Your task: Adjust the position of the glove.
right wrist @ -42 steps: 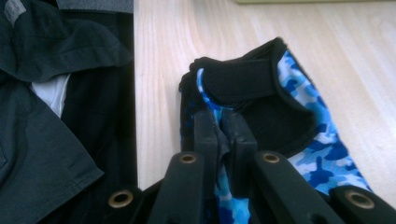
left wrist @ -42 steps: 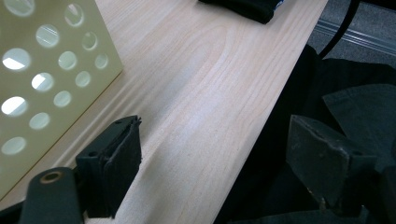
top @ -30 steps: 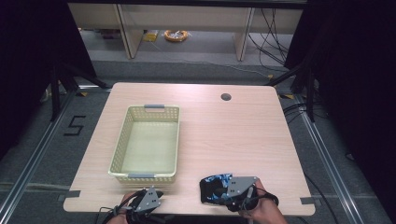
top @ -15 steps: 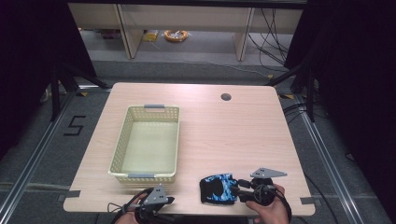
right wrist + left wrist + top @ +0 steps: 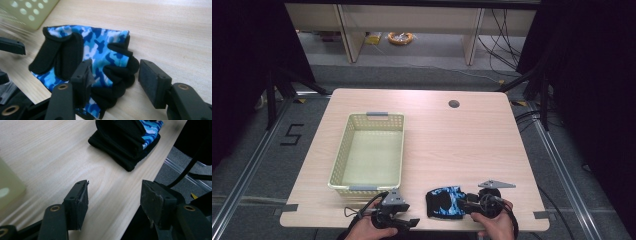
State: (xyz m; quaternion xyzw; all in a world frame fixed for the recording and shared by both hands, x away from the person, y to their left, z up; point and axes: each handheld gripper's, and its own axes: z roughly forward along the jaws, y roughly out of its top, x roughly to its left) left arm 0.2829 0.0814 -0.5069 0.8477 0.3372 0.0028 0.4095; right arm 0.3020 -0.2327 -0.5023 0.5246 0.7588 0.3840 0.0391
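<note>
High view first: a pale wooden tabletop [image 5: 447, 145] carries a cream plastic basket [image 5: 368, 152] with a perforated wall on its left half, lying lengthwise from the middle of the tabletop toward the near edge, with nothing visible inside it. Just in front of the basket's near end, at the near edge, the left tongs [image 5: 404, 221] sit in the person's left hand [image 5: 371, 230], a black cable looping beside them. Left gripper view shows these left tongs [image 5: 113, 197] with their two black jaws spread wide apart and nothing between them, hanging over the tabletop's near edge, the corner of the basket [image 5: 10, 186] at the far left. To the right, a folded glove [image 5: 446, 201] in blue camouflage cloth with black trim rests flat on the tabletop near the near edge, right of the middle. Its right side meets the right tongs [image 5: 467, 202], held in the right hand [image 5: 494, 222] with a grey three-cornered plate on top. Right gripper view shows the right tongs [image 5: 115, 75] with jaws apart, astride the glove's [image 5: 92, 55] black finger stubs: the left jaw lies over the patterned cloth, the right jaw stands clear of it on bare wood, so nothing is gripped. A small dark round hole [image 5: 454, 104] sits near the far right of the tabletop.
</note>
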